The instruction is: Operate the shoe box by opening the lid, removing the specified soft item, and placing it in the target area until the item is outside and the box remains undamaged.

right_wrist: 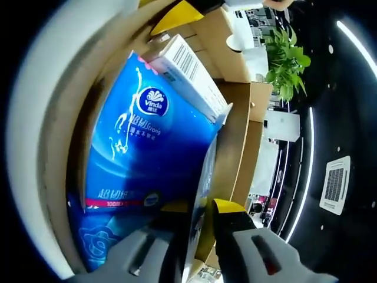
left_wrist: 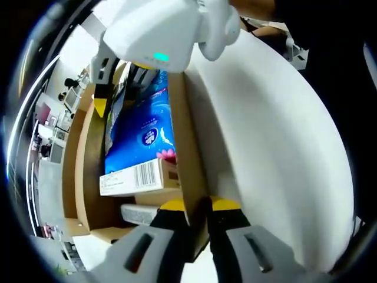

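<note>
A brown cardboard shoe box [left_wrist: 187, 138] stands open on a white table. Inside it lies a blue plastic-wrapped tissue pack [left_wrist: 143, 130], with a small white barcoded carton [left_wrist: 132, 180] against one end. My left gripper [left_wrist: 199, 206] is shut on the top edge of the box's side wall. My right gripper [left_wrist: 101, 105] reaches into the box from the far end. In the right gripper view, that gripper [right_wrist: 203, 209] is shut on the thin edge of the tissue pack [right_wrist: 141, 147], lifting that edge near the box wall [right_wrist: 235, 135]. The carton [right_wrist: 191, 68] lies beyond it.
The white table [left_wrist: 277, 147] spreads wide beside the box. The box's lid flap [right_wrist: 259, 147] hangs open on the far side. A green plant [right_wrist: 285, 59] and office furniture stand behind it. A yellow tip of the left gripper [right_wrist: 177, 17] shows at the box's far end.
</note>
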